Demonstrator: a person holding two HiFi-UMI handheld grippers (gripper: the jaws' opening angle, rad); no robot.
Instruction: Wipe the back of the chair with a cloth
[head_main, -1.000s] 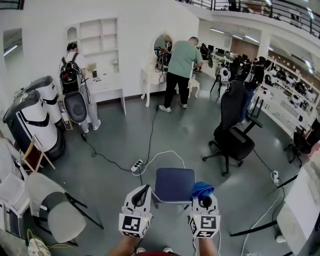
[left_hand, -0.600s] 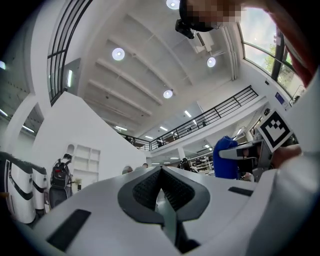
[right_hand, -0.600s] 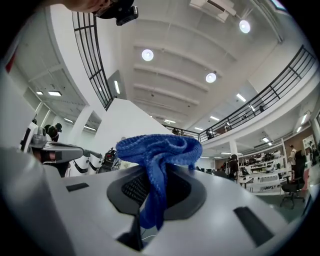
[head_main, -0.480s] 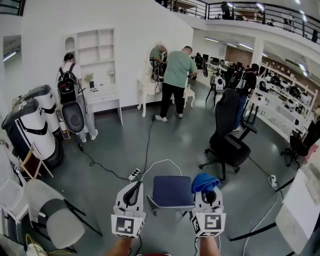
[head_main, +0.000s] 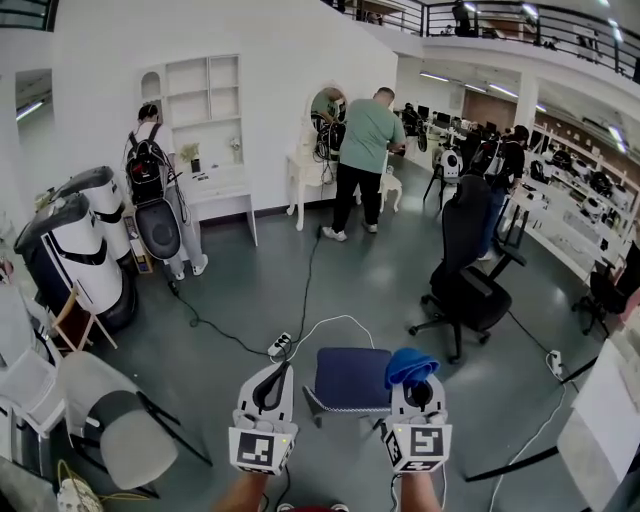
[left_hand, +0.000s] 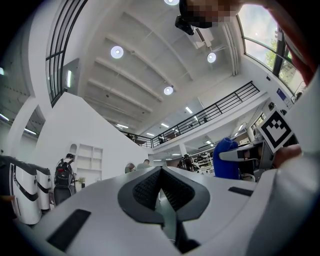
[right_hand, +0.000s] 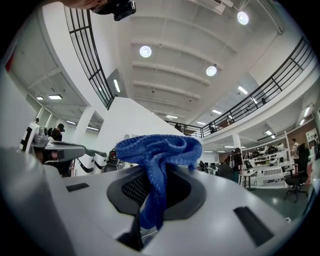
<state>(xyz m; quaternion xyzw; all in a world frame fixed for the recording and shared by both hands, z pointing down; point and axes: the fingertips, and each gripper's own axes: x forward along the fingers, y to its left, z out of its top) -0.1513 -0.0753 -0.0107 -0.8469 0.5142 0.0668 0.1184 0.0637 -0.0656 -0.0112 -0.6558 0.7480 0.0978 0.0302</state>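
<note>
Well left of the navy padded chair (head_main: 352, 377): grey-and-white shell chair (head_main: 110, 425). Left gripper (head_main: 272, 380) just beside the navy chair's left edge, jaws pressed together, nothing between them. White power strip (head_main: 281, 346) near the chair's far-left corner; white cable (head_main: 335, 320) loops past its far edge. Grey floor (head_main: 250, 290) beyond lies open up to the white desk (head_main: 225, 190). Right gripper (head_main: 415, 385) at the chair's right edge, jaws clamped on a bunched blue knit cloth (head_main: 410, 364). Black office chair (head_main: 465, 270) stands farther right, apart. Marker cube (head_main: 262, 450) on each gripper shows black-and-white square patterns.
</note>
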